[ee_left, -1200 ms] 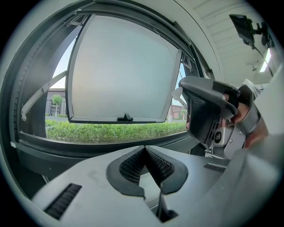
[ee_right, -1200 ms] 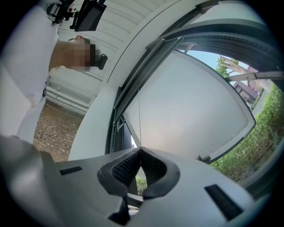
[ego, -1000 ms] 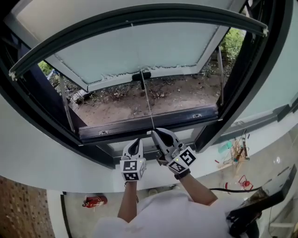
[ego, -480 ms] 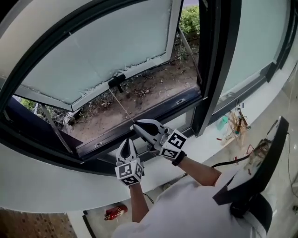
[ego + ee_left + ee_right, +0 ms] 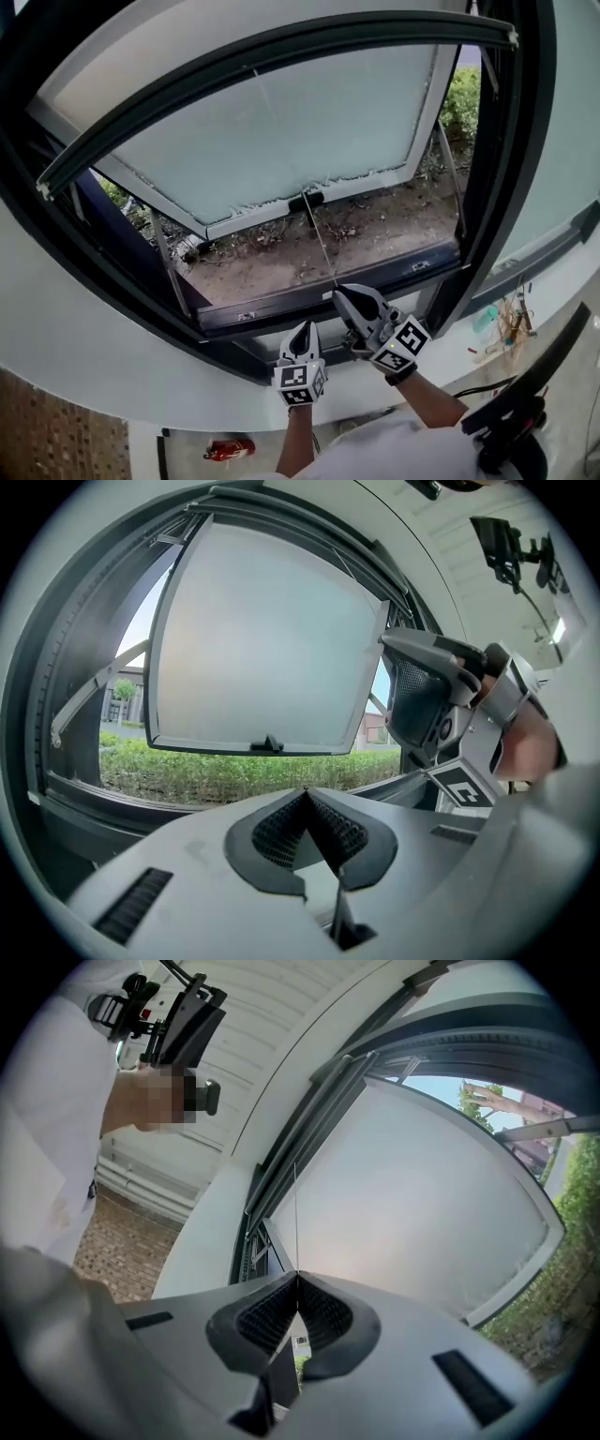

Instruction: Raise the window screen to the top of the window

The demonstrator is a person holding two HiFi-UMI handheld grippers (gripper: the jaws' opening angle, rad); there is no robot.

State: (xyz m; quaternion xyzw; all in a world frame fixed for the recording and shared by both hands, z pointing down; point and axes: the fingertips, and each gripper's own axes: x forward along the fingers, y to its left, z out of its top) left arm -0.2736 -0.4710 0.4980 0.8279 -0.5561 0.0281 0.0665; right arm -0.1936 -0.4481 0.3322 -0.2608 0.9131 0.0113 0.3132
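Observation:
A dark screen bar [image 5: 281,52] curves across the top of the window opening. A thin pull cord [image 5: 319,234] hangs from it, past the black handle [image 5: 307,200] of the frosted sash [image 5: 281,141] that is swung outward. My right gripper [image 5: 339,294] points upward at the lower frame, shut on the cord's lower end. In the right gripper view the cord [image 5: 295,1222] rises straight out of the closed jaws [image 5: 297,1277]. My left gripper [image 5: 307,327] sits just left of and below it, shut with nothing between its jaws [image 5: 306,791].
A white sill [image 5: 112,375] runs under the dark window frame [image 5: 328,309]. Metal stays [image 5: 164,258] hold the sash open over bare ground [image 5: 375,234]. A red fire extinguisher [image 5: 225,448] lies on the floor below. A second glazed panel [image 5: 572,141] stands at the right.
The head view swung aside and back. My right gripper has risen slightly, still pinching the cord. The left gripper has kept its place beside it.

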